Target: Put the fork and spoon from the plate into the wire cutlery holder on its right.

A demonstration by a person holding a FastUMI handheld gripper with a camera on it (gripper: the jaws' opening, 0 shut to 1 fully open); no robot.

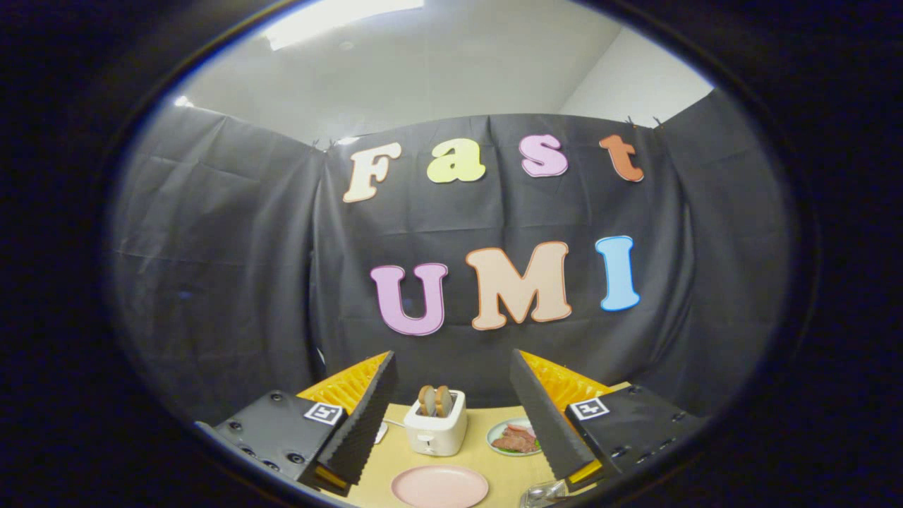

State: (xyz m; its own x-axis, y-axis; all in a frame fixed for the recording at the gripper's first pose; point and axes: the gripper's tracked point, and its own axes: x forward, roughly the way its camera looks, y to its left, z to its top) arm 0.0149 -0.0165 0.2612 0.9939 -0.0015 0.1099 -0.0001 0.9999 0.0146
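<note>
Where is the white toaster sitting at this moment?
In the gripper view, the toaster stands on the yellow table beyond the open hand-held gripper, behind the pink plate, beside the food plate.

The hand-held gripper (451, 413) is held level and high, its two fingers spread wide apart with nothing between them. The left finger (363, 416) and right finger (547, 416) show black ridged pads on their inner faces, yellow ribbed backing behind, and black mounts bearing square markers.
</note>
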